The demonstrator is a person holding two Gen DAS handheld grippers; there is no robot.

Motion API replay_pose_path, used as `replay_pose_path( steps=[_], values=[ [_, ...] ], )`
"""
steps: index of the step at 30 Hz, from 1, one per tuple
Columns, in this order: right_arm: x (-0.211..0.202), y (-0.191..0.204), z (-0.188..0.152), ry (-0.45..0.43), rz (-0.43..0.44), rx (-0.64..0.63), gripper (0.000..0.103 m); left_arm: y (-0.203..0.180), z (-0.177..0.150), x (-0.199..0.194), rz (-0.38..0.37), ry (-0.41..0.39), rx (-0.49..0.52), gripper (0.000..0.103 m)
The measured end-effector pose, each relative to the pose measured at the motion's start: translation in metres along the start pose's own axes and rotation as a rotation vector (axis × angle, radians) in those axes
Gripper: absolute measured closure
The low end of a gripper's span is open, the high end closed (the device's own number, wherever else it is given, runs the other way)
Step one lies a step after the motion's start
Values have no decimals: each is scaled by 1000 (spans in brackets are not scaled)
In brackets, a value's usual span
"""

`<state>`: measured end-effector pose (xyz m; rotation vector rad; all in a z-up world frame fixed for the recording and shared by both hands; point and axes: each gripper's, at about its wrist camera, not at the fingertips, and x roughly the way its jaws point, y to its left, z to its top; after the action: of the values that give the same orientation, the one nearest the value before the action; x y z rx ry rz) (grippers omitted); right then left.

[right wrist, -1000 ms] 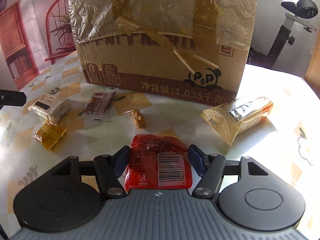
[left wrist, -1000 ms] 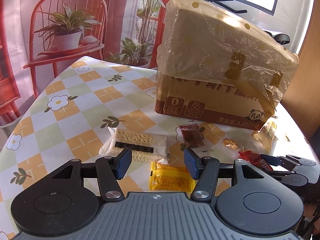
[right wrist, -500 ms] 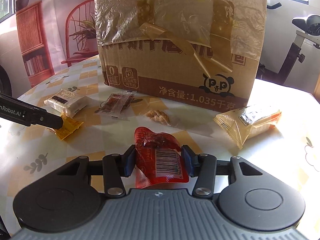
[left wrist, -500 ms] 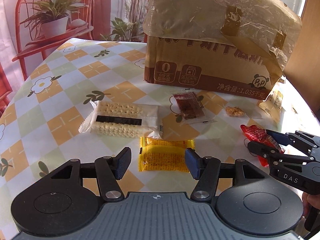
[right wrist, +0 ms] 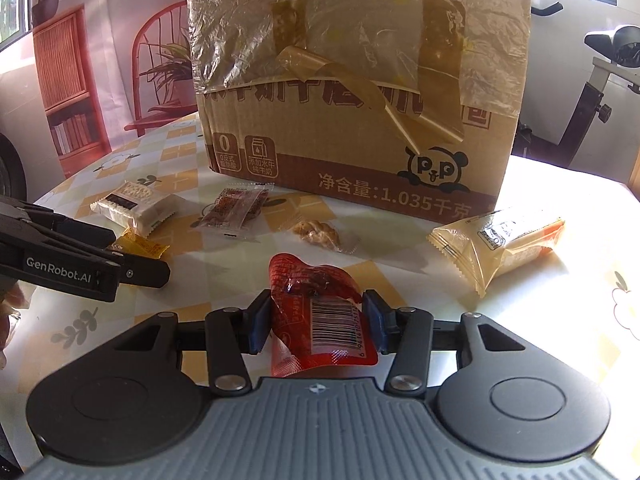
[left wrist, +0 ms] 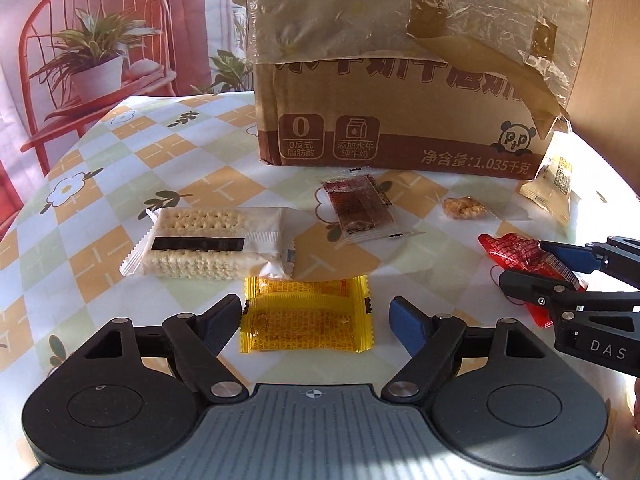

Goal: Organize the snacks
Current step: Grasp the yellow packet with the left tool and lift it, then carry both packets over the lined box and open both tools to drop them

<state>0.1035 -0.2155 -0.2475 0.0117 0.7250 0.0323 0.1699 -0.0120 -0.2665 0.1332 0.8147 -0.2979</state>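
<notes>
My right gripper (right wrist: pixel 316 318) is shut on a red snack packet (right wrist: pixel 316 312) with a barcode; both also show in the left wrist view, the gripper (left wrist: pixel 556 268) and the packet (left wrist: pixel 520 254). My left gripper (left wrist: pixel 316 320) is open, its fingers on either side of a yellow snack packet (left wrist: pixel 306 314) on the table, also in the right wrist view (right wrist: pixel 140 245). A cracker pack (left wrist: pixel 212 240), a dark clear-wrapped snack (left wrist: pixel 360 204), a small nut snack (left wrist: pixel 464 208) and a pale yellow packet (right wrist: pixel 500 236) lie on the tablecloth.
A large taped cardboard box (left wrist: pixel 400 92) stands at the back of the flowered checked tablecloth (left wrist: pixel 100 200), just behind the snacks. A red chair with a potted plant (left wrist: pixel 96 64) is beyond the table's left edge. An exercise bike (right wrist: pixel 600 80) stands at the right.
My left gripper has moved down and forward so that the yellow packet lies between its open fingers. My right gripper has closed on the red packet and lifted it slightly.
</notes>
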Motion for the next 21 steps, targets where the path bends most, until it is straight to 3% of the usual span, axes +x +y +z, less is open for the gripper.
replay_pose_path(
  steps=[4,6,13,21],
  values=[
    [0,0,0,0,0,1,53,6,0,-6,18,-22,-26,50],
    [0,0,0,-1,1,1,53,13,0,-9,-11,-19,-56,55],
    [-3,-1,-1,-3,8,10,53,17,-2,-21,-30,-32,-73,57],
    [-27,-3,11,-67,30,15,54,8,19,-53,-63,-139,-50,57]
  ],
)
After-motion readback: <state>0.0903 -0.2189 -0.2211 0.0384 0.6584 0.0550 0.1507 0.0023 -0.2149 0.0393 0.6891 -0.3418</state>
